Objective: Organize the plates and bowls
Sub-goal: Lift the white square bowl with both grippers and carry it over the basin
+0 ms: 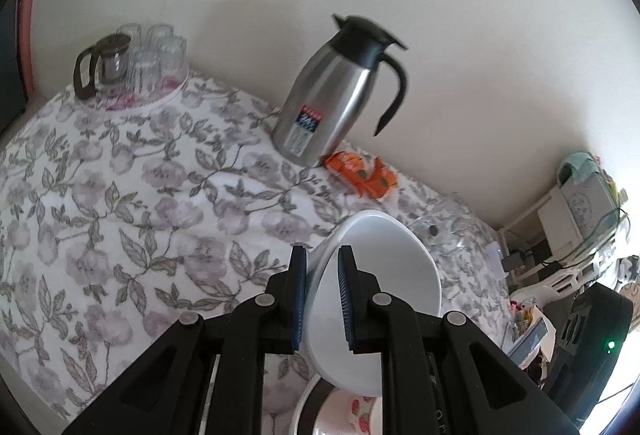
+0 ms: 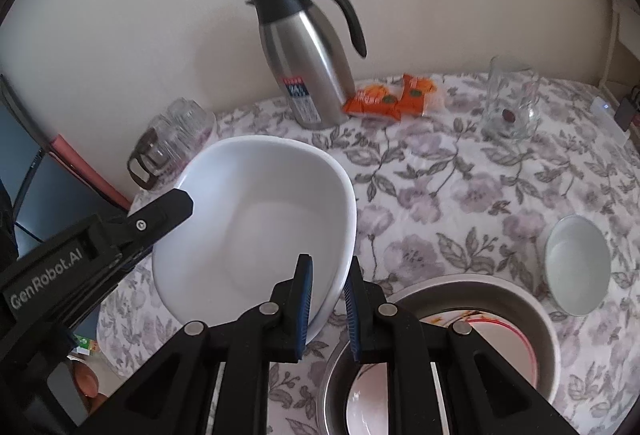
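A large white bowl [image 2: 260, 219] is held above the flowered table by both grippers. My right gripper [image 2: 327, 271] is shut on its near right rim. My left gripper [image 1: 323, 263] is shut on the opposite rim, and its finger [image 2: 168, 211] shows in the right wrist view at the bowl's left edge. The bowl also shows tilted in the left wrist view [image 1: 384, 275]. Below to the right is a metal basin [image 2: 532, 315] holding plates with red trim [image 2: 500, 327]. A small white bowl [image 2: 578, 263] sits on the table at the right.
A steel thermos jug [image 2: 308, 63] stands at the back by the wall, with orange snack packets [image 2: 392, 97] beside it. A glass mug [image 2: 510, 103] stands at back right. A tray of upturned glasses and a glass pot [image 1: 132, 59] sits at the far left corner.
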A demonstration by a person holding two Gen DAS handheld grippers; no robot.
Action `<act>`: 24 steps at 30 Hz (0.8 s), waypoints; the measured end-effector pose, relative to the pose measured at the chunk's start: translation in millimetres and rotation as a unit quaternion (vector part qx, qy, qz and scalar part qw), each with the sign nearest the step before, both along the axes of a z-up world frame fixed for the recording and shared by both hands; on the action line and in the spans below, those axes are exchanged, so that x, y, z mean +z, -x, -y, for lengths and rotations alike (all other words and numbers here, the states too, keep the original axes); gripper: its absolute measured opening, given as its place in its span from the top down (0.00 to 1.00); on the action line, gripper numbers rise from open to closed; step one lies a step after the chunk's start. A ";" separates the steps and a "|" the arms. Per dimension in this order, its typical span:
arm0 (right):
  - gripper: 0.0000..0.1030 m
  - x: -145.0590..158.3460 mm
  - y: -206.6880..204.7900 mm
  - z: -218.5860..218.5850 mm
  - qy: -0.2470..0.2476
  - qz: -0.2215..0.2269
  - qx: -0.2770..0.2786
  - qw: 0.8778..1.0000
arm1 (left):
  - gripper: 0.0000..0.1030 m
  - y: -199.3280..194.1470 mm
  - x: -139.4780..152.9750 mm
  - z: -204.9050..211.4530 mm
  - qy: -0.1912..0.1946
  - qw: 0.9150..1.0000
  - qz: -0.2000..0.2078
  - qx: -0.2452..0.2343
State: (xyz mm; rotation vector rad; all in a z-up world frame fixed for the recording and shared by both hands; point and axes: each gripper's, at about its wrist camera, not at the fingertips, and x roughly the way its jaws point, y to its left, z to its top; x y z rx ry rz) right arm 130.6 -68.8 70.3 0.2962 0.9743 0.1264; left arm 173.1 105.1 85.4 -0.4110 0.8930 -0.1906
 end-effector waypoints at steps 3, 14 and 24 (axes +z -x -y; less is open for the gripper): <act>0.84 11.9 10.0 7.3 -0.001 0.014 -0.001 1.000 | 0.84 10.3 12.5 6.2 -0.003 1.000 0.015 -0.005; 0.83 24.6 48.5 49.3 -0.020 0.042 -0.018 0.999 | 0.84 40.4 26.3 37.3 0.006 0.999 0.031 -0.041; 0.83 12.8 75.4 90.0 -0.039 0.054 -0.045 0.997 | 0.84 53.7 23.8 78.7 -0.030 0.996 0.029 -0.080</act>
